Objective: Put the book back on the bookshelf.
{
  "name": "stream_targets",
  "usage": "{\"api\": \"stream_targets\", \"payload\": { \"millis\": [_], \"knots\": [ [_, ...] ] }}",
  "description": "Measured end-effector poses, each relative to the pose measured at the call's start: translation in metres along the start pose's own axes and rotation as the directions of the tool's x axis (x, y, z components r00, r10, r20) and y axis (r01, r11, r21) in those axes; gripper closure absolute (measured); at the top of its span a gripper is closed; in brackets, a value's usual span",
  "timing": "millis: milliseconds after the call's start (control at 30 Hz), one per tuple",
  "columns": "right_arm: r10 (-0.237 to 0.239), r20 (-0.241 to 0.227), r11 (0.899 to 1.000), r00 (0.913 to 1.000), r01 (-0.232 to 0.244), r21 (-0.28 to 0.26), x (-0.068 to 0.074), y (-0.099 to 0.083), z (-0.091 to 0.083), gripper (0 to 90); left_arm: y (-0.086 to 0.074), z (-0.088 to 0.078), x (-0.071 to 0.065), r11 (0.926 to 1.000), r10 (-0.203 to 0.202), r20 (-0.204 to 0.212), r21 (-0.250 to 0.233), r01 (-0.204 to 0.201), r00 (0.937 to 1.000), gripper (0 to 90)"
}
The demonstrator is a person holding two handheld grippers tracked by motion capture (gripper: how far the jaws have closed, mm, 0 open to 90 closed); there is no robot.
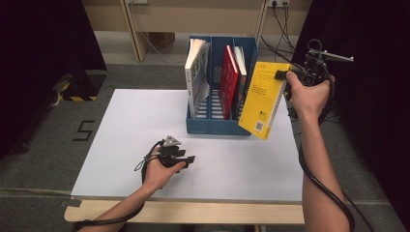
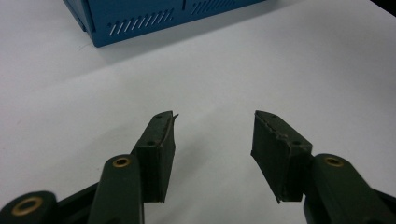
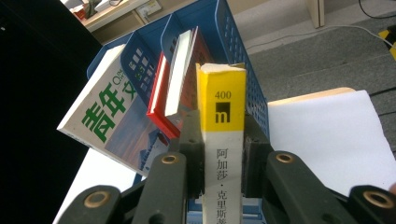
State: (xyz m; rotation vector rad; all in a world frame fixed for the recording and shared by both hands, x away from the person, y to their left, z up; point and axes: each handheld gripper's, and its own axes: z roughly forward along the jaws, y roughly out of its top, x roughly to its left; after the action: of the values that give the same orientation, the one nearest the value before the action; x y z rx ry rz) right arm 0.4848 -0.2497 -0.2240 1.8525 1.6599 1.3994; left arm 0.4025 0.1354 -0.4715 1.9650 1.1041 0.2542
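The yellow book (image 1: 262, 99) hangs tilted in the air just right of the blue rack (image 1: 220, 126), its lower corner near the rack's front right corner and close above the white table (image 1: 125, 145). The right gripper (image 1: 285, 75) clamps it by the spine at the top edge; in the right gripper view both pads press the yellow spine (image 3: 222, 140) from either side. The rack's right slot (nearest the book) holds a red book (image 1: 228, 79) and a thinner one leaning; the left slot has a white book (image 1: 196, 72) tilted left, and the middle slot looks free. The left gripper (image 1: 186, 161) rests low on the table in front of the rack, well apart from it, jaws standing wide with nothing between them (image 2: 212, 144). Bare white surface spreads left and front.
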Motion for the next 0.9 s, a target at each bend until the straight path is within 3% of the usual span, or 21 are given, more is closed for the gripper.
{"api": "stream_targets", "payload": {
  "millis": [900],
  "knots": [
    [-0.011,0.005,0.999,0.9999,0.011,-0.041,0.001,0.013,0.008,76.2,0.000,0.000,0.002,1.0000,-0.003,0.001,0.000,0.003,1.0000,48.7]
  ]
}}
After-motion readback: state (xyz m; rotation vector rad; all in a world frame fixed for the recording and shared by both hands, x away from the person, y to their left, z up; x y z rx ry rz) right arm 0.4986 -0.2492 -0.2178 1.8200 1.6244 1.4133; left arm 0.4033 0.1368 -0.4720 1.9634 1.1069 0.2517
